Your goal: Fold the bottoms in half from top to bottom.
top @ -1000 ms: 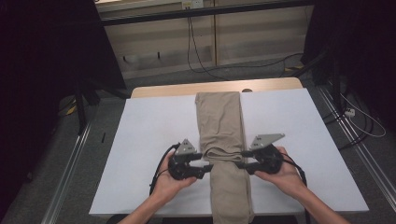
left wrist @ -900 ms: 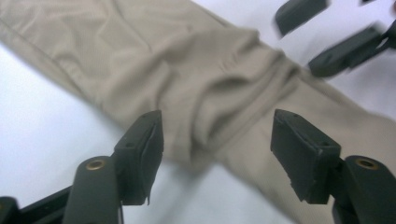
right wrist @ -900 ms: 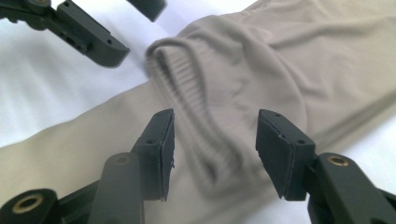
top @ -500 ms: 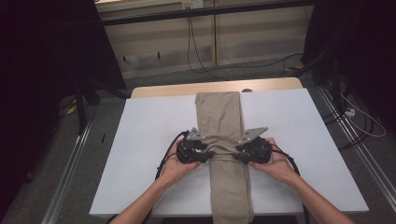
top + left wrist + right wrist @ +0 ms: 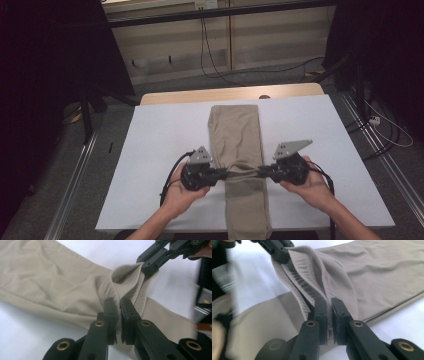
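White table (image 5: 160, 150) carries one long tan folded garment (image 5: 235, 127), lying lengthwise down the middle, near end hanging over the table's front edge. No containers on it. Cloth is pinched up into a raised ridge across its width, between the two tools. Left gripper (image 5: 222, 173) clamped on the garment's left edge; in the left gripper view the jaws are closed on a ribbed hem fold. Right gripper (image 5: 261, 170) likewise clamped on the right edge, jaws closed on layered cloth. Both hands grip the tool bodies, level with each other.
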Motion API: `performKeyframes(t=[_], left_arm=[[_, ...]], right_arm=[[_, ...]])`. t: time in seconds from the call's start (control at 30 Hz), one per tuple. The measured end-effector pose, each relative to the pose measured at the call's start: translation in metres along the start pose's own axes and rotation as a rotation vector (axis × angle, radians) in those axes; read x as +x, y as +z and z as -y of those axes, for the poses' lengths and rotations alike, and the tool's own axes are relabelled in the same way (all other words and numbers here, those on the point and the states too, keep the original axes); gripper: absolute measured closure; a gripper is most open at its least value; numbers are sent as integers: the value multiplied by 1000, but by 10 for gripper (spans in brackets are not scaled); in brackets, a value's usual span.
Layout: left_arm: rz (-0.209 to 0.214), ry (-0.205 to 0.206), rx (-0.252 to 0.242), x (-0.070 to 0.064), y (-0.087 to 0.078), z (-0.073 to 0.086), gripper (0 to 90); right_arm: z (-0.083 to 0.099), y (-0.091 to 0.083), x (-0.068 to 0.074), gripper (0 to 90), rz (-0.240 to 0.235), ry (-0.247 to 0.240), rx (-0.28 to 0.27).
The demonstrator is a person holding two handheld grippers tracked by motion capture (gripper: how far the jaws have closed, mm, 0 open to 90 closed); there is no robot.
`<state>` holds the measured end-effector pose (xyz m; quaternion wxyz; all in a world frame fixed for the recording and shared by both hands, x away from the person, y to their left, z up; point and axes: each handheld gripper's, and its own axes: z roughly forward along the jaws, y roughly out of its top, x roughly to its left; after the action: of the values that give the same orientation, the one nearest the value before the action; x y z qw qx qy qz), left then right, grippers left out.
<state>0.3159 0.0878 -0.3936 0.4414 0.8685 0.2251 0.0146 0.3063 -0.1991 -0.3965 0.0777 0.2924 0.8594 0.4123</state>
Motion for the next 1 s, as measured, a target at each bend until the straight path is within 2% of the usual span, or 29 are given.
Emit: performKeyframes(t=[0.13,0.27,0.3,0.37,0.4,0.43,0.47,0.5,0.53,0.6,0.63,0.67,0.73,0.77,0.83,0.87,0.9,0.93,0.97,1.0], left_arm=[[69,2,28,-31,-6,22,853],[136,3,71,-62,-14,37,853],[130,25,77,-69,-15,40,853],[120,38,89,-72,-13,45,841],[116,35,99,-69,-13,46,807],[115,14,90,-65,-12,46,710],[104,9,80,-61,-12,44,548],[93,22,56,-56,-14,41,466],[82,31,27,-49,-16,37,494],[61,15,-16,-34,-18,27,411],[33,1,-23,-25,-17,21,361],[5,-5,-13,-14,-14,15,325],[-60,-2,-41,13,-5,3,267],[-75,-31,-44,29,1,-3,230],[-132,-92,-36,59,16,-14,188],[-148,-87,-23,72,24,-19,188],[-198,-67,-14,84,32,-24,197],[-228,-82,-9,98,39,-29,212],[-226,-121,-13,110,46,-32,203],[-242,-143,-4,121,52,-37,216]], right_arm=[[25,-13,35,844,-54,10,33],[44,-25,68,843,-103,6,61],[47,-28,75,842,-111,5,63],[51,-30,87,825,-100,-35,72],[53,-29,89,791,-108,-29,81],[54,-27,88,743,-124,-16,87],[55,-27,86,663,-128,-10,84],[54,-27,82,578,-106,8,66],[52,-29,76,546,-97,34,43],[45,-32,62,506,-78,62,-6],[40,-32,53,463,-55,77,-33],[36,-30,43,436,-30,88,-43],[25,-23,24,435,25,88,-45],[18,-18,13,430,48,75,-44],[3,-6,-15,413,52,84,-44],[-4,1,-31,388,67,88,-41],[-12,9,-47,401,87,82,-41],[-19,16,-63,400,122,95,-41],[-24,24,-80,358,134,128,-56],[-29,31,-97,387,132,162,-66]])
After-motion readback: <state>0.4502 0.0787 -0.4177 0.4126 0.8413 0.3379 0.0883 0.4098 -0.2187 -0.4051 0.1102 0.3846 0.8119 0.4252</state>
